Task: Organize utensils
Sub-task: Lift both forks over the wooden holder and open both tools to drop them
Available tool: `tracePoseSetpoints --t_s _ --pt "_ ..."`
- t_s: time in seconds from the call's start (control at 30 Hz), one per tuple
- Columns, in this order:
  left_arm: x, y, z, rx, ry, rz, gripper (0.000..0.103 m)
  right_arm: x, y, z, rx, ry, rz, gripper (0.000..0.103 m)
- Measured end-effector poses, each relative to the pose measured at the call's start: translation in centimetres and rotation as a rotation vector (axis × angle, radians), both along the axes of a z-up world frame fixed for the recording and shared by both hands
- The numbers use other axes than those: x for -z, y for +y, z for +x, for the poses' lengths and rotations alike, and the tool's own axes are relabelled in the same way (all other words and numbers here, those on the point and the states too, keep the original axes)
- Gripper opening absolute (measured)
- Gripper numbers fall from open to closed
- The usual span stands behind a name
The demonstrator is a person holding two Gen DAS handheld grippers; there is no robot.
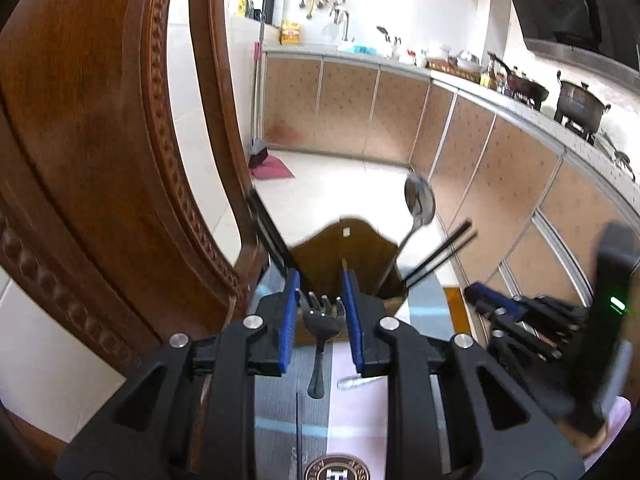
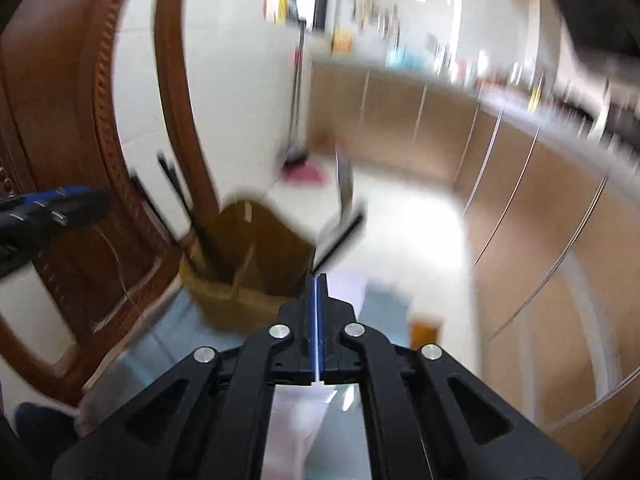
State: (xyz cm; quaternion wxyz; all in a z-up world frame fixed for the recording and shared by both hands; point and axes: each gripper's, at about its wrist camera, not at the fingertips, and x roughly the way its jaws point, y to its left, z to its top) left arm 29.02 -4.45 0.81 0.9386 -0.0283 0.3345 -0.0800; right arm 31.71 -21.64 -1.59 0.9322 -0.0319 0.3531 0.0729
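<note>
Steel fork [image 1: 320, 320] lies on the desk [image 1: 288, 412], tines toward the wooden holder [image 1: 352, 252], between the spread fingers of the left hand-held gripper [image 1: 322, 316]; jaws wide, nothing gripped. Right hand-held gripper [image 2: 318, 312] has its pads pressed together with a thin white sliver between them; can't tell what it is. Risks: closing on the fork's flared head could let it skid or pivot; tipping it in may knock the holder, which sits near the desk edge. Right view is motion-blurred, so that gripper's aim is unclear. Count: one fork, one spoon [image 1: 418, 204] and two dark chopsticks [image 1: 438, 254] already standing in the holder, one clear plastic-looking piece [image 1: 358, 382] beside the fork.
</note>
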Motion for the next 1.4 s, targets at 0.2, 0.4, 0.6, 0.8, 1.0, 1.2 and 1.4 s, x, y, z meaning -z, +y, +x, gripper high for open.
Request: tracePoseSetpoints --t_s 0.2,0.4,0.6,0.8,1.0,1.2,1.4 --pt "3.3 0.1 -0.3 0.018 0.069 -0.005 0.022 9.7 -8.3 1.8 0.214 0.335 0.273 0.020" --pt "4.9 -0.7 0.1 0.028 0.098 -0.002 0.022 13.5 -12.2 2.9 0.291 0.358 0.377 0.034" --pt "5.0 -1.7 0.3 0.037 0.098 0.010 0.022 15.5 -11.8 4.1 0.243 0.393 0.380 0.034" --pt "4.8 -1.7 0.2 0.034 0.089 0.016 0.022 16.4 -12.2 4.1 0.258 0.420 0.417 0.034" --pt "4.3 -1.6 -0.1 0.024 0.084 0.019 0.022 14.5 -10.9 3.1 0.202 0.339 0.381 0.005" --pt "3.0 -0.9 -0.2 0.001 0.061 0.026 0.022 7.0 -8.1 0.0 0.143 0.133 0.251 0.002" --pt "-0.2 0.2 0.2 -0.035 -0.003 0.004 0.022 -1.2 -3.7 -2.5 0.081 -0.048 0.054 0.002"
